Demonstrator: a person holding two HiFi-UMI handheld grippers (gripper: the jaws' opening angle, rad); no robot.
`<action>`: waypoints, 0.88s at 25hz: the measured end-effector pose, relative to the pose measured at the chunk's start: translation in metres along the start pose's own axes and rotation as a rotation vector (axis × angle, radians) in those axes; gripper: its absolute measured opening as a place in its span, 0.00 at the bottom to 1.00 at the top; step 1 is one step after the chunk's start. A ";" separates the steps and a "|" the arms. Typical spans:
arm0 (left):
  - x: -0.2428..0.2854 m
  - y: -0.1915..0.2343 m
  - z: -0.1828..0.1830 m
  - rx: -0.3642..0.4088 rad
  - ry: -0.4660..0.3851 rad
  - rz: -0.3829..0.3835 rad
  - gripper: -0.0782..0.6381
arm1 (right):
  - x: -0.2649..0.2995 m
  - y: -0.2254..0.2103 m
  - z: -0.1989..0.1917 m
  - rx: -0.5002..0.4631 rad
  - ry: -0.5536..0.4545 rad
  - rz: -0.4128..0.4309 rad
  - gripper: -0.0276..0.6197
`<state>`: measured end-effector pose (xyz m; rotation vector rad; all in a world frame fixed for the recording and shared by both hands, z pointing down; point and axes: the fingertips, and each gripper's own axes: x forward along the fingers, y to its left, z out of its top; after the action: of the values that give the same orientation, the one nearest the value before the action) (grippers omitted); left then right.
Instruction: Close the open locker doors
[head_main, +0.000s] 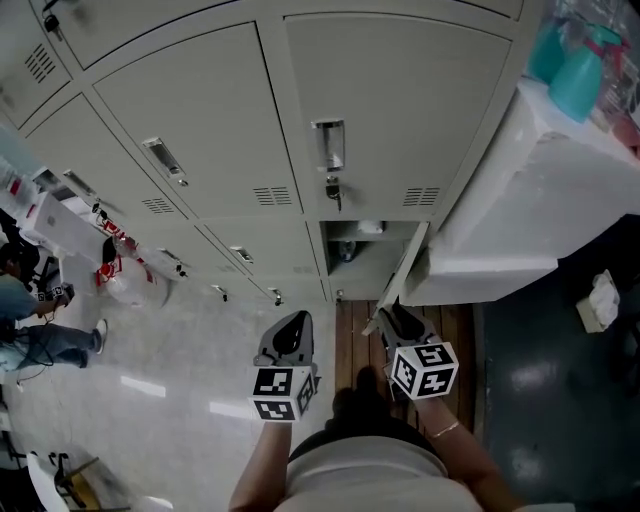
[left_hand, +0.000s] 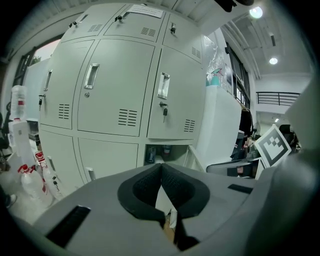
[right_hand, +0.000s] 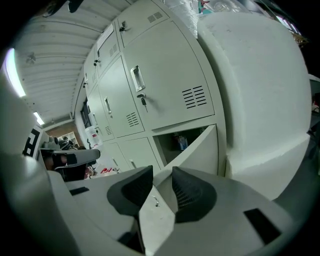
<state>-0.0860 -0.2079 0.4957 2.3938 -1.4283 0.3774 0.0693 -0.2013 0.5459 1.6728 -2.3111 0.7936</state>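
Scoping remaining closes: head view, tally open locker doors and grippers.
open locker door: 1
grippers: 2 (left gripper, right gripper)
Total: 3

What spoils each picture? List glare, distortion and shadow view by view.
Head view: evenly lit, with pale glare streaks on the floor. Left gripper view: strong fisheye bowing the lockers, black corners, ceiling lamps blown out. Right gripper view: same bowing, a lamp strip flaring at the left, the open compartment in shadow.
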 end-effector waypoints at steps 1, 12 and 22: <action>0.000 0.001 -0.001 -0.002 0.002 0.004 0.14 | 0.002 0.001 0.000 0.001 0.002 0.004 0.23; -0.007 0.021 0.000 -0.026 -0.005 0.082 0.14 | 0.033 0.020 0.009 -0.026 0.017 0.068 0.24; -0.009 0.049 0.009 -0.056 -0.025 0.170 0.14 | 0.066 0.036 0.021 -0.073 0.024 0.127 0.25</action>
<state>-0.1329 -0.2255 0.4911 2.2478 -1.6374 0.3441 0.0162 -0.2583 0.5454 1.4917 -2.4189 0.7385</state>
